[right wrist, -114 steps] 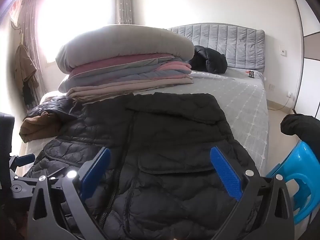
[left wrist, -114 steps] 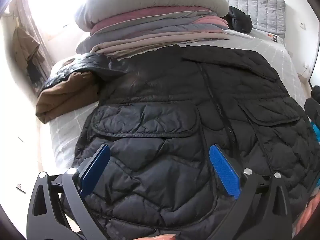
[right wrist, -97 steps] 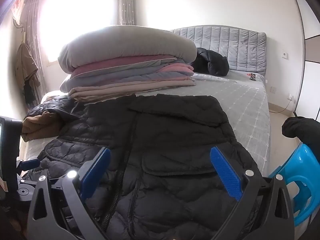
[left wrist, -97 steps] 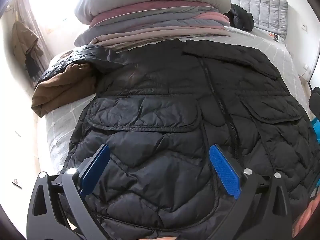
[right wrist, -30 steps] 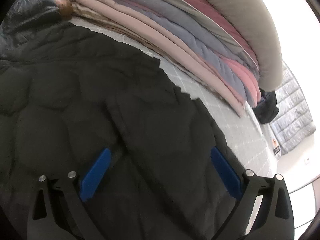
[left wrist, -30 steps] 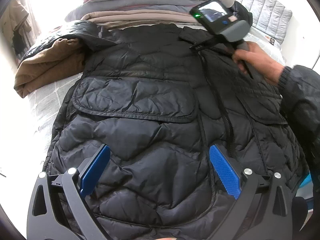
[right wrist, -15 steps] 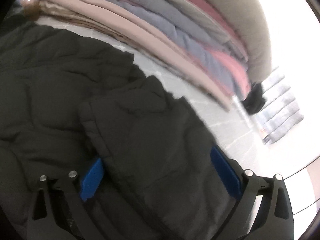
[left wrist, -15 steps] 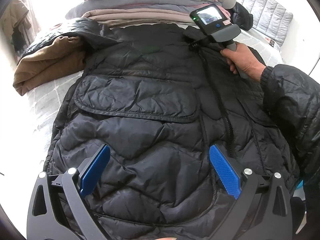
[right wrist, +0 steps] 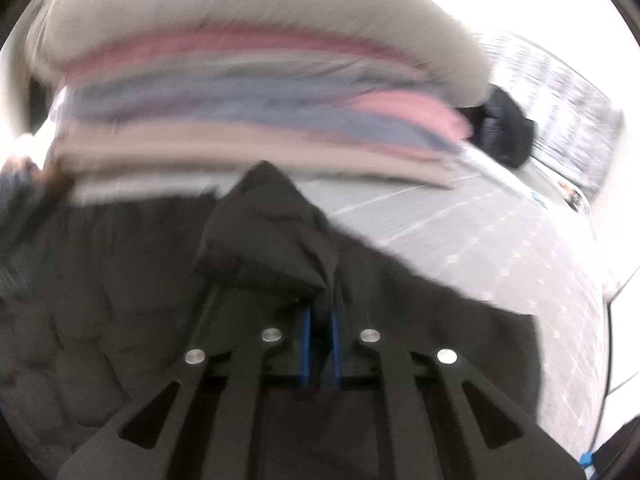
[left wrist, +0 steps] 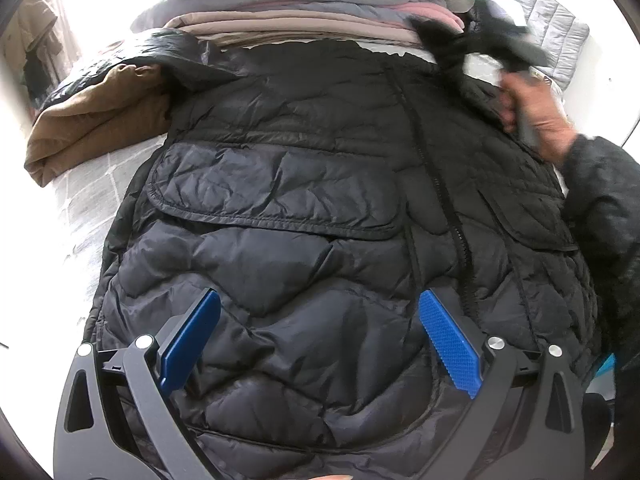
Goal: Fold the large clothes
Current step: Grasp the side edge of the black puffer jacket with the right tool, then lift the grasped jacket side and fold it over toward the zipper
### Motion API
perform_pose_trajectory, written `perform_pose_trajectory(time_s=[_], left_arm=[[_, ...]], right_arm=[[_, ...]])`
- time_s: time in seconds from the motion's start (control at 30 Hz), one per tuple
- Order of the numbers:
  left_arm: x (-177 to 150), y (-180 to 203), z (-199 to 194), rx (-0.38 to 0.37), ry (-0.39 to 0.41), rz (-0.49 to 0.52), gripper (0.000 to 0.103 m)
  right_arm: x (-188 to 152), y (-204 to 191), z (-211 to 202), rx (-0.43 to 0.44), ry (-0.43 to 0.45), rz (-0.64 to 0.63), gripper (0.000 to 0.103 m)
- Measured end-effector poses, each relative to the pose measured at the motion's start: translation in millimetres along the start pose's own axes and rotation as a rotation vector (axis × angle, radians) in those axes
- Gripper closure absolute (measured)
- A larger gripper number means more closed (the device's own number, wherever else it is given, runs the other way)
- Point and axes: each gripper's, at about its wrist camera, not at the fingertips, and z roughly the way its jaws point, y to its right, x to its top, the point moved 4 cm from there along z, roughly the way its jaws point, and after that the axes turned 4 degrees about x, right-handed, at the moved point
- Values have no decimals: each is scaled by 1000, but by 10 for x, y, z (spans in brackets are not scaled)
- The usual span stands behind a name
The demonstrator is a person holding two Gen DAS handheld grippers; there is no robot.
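The black quilted puffer jacket (left wrist: 320,208) lies spread on the bed; right tongs (right wrist: 320,320) pinch its raised far corner, left tongs (left wrist: 316,340) gape above its near hem.

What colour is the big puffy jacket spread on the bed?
Black, quilted jacket; clearest in the left wrist view.

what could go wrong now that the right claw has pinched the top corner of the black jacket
The right claw has just closed on a small bunch of the black puffer jacket; slick, puffy fabric may slip out as it lifts.

The stack of folded bedding sits right behind the collar, so a wide swing may knock it.

The left claw hangs open over the hem without pinning it, so the whole jacket may drag instead of folding.
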Motion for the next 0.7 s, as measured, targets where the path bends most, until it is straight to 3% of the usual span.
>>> perform_pose_trajectory(time_s=[0.13,0.27,0.4,0.6,0.7], left_arm=[[2,14,34,12,1,9,7],[-4,64,78,25,-3,20,7],[7,123,98,39,0,32,7],[4,197,145,54,-6,49,7],[-7,228,153,62,-8,55,7]], right_arm=[[114,912,-433,-35,63,185,94],[-49,2007,-791,-109,90,388,94],[-570,3049,-1035,-217,77,586,94],[-1319,4051,-1162,-348,-2,790,94],[-1655,4341,-1135,-385,-88,871,77]])
